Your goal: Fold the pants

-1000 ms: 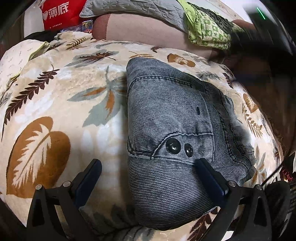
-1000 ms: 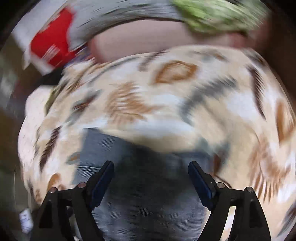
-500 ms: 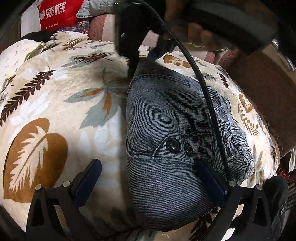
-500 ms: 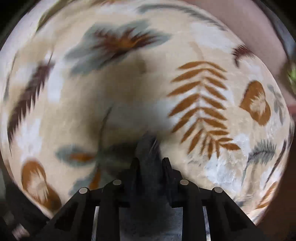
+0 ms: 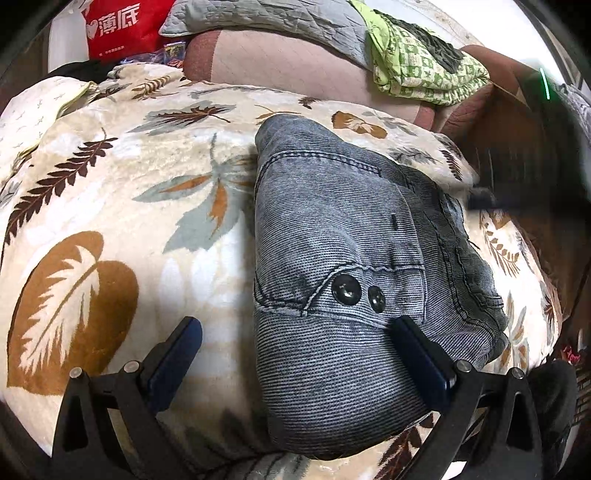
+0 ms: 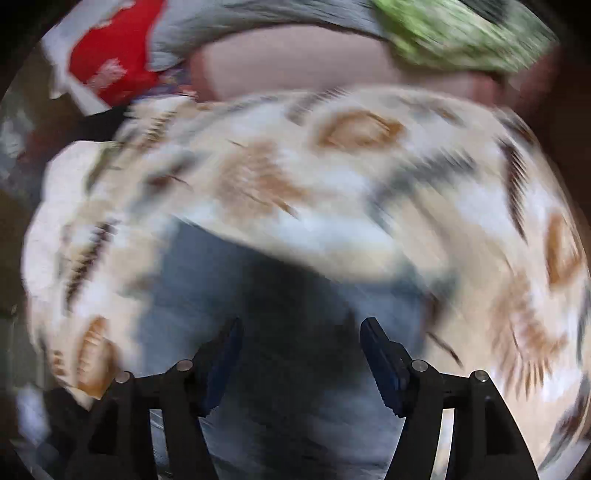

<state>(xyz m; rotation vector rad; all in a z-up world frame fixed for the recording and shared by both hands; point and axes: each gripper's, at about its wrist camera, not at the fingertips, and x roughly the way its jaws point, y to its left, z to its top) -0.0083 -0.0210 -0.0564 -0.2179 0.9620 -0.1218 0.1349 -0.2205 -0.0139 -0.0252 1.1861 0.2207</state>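
Note:
The grey denim pants (image 5: pixel 343 258) lie folded into a compact bundle on a leaf-patterned blanket (image 5: pixel 110 221), two dark buttons facing up. My left gripper (image 5: pixel 299 350) is open, hovering over the bundle's near end, its right finger (image 5: pixel 421 354) over the denim. In the blurred right wrist view my right gripper (image 6: pixel 301 358) is open above the pants (image 6: pixel 280 332). It also shows as a dark blur at the right edge of the left wrist view (image 5: pixel 517 184).
A red bag (image 5: pixel 118 26), a grey quilted pillow (image 5: pixel 266 18) and a green patterned cloth (image 5: pixel 424 70) lie along the sofa back behind the blanket. A brown armrest (image 5: pixel 517 122) stands at the right.
My right gripper was shut on the pants' far corner half a second ago; it has let go, opened and pulled back fast to the right. The left gripper has not moved.

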